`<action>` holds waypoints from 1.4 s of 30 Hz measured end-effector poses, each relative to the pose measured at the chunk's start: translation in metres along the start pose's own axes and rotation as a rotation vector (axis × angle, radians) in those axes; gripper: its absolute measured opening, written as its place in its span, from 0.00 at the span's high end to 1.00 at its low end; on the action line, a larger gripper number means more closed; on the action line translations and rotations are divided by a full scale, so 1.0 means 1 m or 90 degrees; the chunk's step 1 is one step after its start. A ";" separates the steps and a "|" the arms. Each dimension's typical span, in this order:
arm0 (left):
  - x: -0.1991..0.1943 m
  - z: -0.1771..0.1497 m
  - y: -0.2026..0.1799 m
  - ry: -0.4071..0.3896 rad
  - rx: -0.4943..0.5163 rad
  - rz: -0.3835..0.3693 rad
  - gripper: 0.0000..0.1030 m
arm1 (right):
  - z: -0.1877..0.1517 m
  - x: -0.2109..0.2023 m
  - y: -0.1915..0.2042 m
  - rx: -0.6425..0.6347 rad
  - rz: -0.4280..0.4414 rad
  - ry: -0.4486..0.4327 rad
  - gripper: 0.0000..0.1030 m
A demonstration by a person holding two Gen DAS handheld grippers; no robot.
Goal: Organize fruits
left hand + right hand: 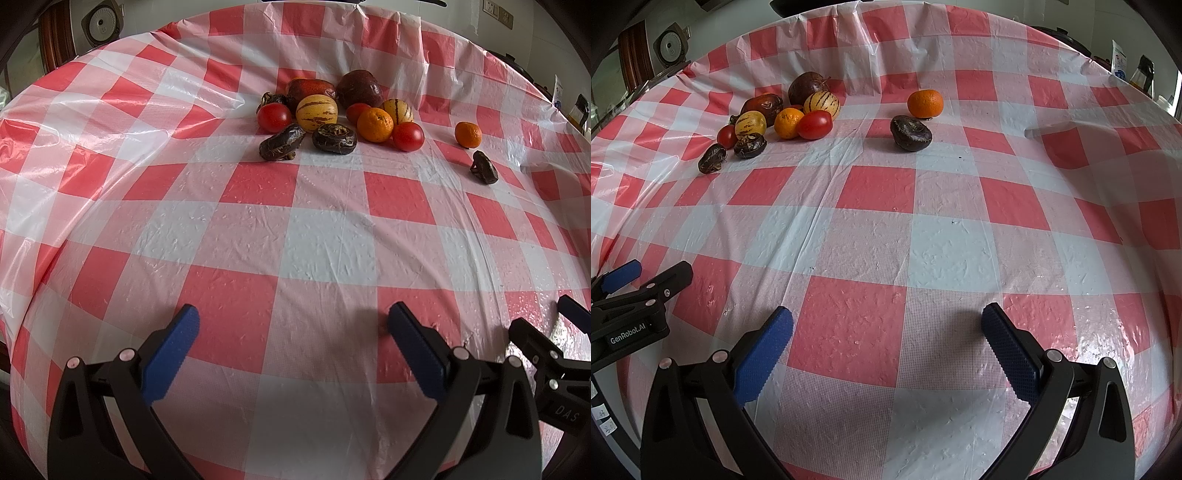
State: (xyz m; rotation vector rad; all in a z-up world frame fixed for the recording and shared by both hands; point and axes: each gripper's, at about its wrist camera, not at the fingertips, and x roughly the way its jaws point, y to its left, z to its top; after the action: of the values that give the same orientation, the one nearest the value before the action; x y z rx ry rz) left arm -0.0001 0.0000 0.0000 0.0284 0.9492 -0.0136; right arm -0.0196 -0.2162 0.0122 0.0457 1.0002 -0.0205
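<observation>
A heap of fruit lies at the far middle of the table: a striped yellow melon [316,112], an orange [375,124], tomatoes [274,117], dark red apples [359,88] and dark wrinkled fruits [334,138]. Apart to the right sit a lone orange [468,134] [925,103] and a lone dark fruit [484,168] [911,133]. My left gripper [291,325] is open over the near tablecloth, holding nothing. My right gripper [886,325] is open too, empty, well short of the lone pair. Each gripper shows at the edge of the other's view.
A red-and-white checked plastic cloth [295,236] covers the round table. A rice cooker [100,22] stands behind at the left, bottles and packets [1143,74] at the far right. A raised fold in the cloth [1052,127] runs right of the lone fruits.
</observation>
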 end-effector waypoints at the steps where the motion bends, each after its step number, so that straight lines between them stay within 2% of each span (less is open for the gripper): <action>1: 0.000 0.000 0.000 0.000 0.000 0.000 0.01 | 0.000 0.000 0.000 0.000 0.000 0.000 0.04; 26: 0.000 0.000 0.000 -0.001 0.000 0.000 0.01 | -0.001 0.000 0.001 -0.002 -0.005 -0.001 0.04; 29: 0.009 0.012 0.000 0.008 0.007 -0.006 0.01 | -0.003 0.001 0.011 -0.001 -0.007 -0.002 0.04; 33: 0.022 0.044 0.016 -0.006 -0.032 -0.040 0.01 | 0.014 0.015 -0.001 -0.030 0.030 0.014 0.04; 36: 0.031 0.062 0.024 -0.024 -0.027 -0.040 0.01 | 0.034 0.025 -0.016 0.012 0.074 0.005 0.04; 40: 0.052 0.086 0.028 -0.007 -0.033 -0.043 0.01 | 0.069 0.050 -0.024 0.024 0.057 0.009 0.04; 42: 0.058 0.095 0.026 -0.008 -0.022 -0.034 0.01 | 0.090 0.065 -0.025 0.030 0.029 0.019 0.04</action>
State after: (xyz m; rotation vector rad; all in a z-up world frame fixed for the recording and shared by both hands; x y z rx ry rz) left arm 0.1117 0.0235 0.0089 -0.0296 0.9367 -0.0468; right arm 0.0901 -0.2455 0.0052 0.1123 1.0278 -0.0015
